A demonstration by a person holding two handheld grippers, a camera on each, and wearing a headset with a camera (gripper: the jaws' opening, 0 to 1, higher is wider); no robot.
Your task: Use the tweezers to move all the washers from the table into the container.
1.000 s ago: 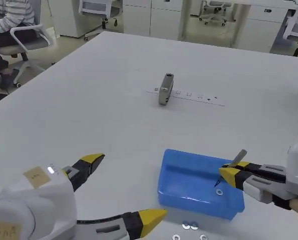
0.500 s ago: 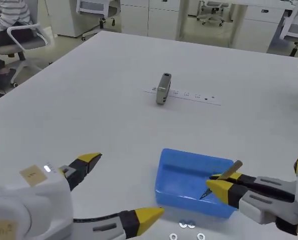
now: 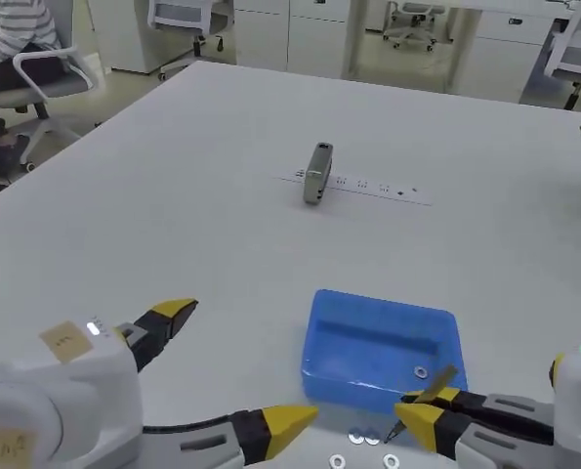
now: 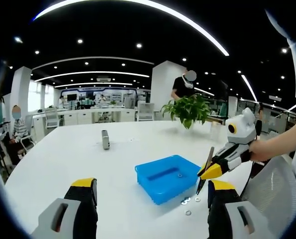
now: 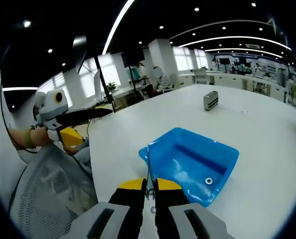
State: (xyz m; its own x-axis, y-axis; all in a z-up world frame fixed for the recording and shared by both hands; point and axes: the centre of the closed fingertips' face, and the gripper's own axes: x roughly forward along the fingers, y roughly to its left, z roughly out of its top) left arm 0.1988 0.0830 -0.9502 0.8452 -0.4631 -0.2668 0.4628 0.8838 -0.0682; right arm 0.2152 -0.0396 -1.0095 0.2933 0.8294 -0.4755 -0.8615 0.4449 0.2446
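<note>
The blue container point(image 3: 380, 337) sits near the table's front edge with one washer point(image 3: 420, 372) lying in it. Three washers point(image 3: 363, 440) lie on the table just in front of it. My right gripper point(image 3: 417, 415) is shut on the tweezers point(image 3: 438, 379), whose tip points down close to those loose washers. In the right gripper view the tweezers point(image 5: 148, 167) run out from the shut jaws toward the container point(image 5: 192, 157). My left gripper point(image 3: 233, 366) stands open to the left of the container, holding nothing. The left gripper view shows the loose washers point(image 4: 187, 201) beside the container point(image 4: 165, 178).
A small grey device point(image 3: 317, 174) stands mid-table, with a row of small marks to its right. Office chairs point(image 3: 187, 18) and a seated person point(image 3: 12, 39) are beyond the far left edge. A potted plant point(image 4: 187, 109) stands at the table's far end.
My right gripper has drawn the tweezers back out of the container toward me and lowered them in front of it. The washer stays in the container. The left gripper has held still.
</note>
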